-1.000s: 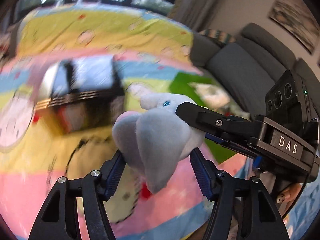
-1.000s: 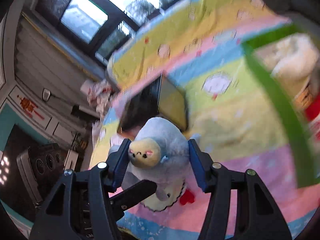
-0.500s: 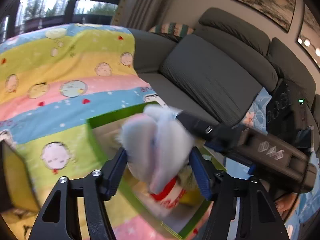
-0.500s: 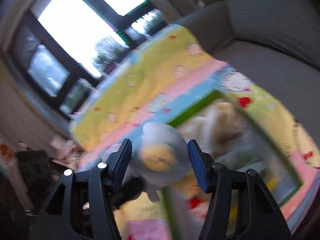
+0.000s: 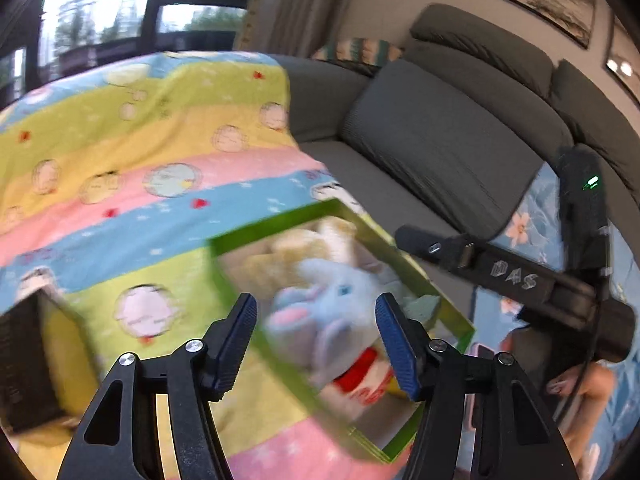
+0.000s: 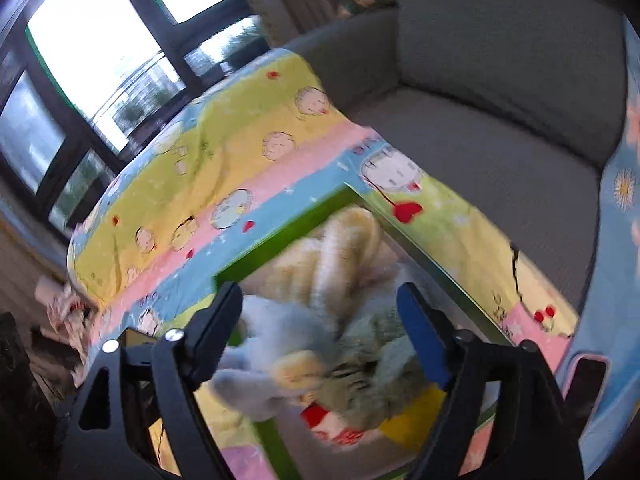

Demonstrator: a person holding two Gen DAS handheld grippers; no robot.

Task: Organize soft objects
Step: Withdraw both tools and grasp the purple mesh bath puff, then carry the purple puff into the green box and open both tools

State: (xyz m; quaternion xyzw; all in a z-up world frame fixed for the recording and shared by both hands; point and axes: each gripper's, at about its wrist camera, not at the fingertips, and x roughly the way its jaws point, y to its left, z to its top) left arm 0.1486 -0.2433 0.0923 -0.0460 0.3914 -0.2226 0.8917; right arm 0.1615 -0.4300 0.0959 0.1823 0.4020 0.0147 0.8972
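The grey plush elephant (image 5: 328, 304) is seen blurred over the green box (image 5: 276, 236), between the pads of both tongs. The right gripper (image 6: 320, 336) has just been opening – jaws wide, toy not pressed. For the left gripper (image 5: 316, 332), grip or gap cannot be told. Risk, approx.: the toy may land on the box rim and roll onto the striped blanket (image 5: 132, 148), because other plush toys (image 6: 344, 248) already fill the box.
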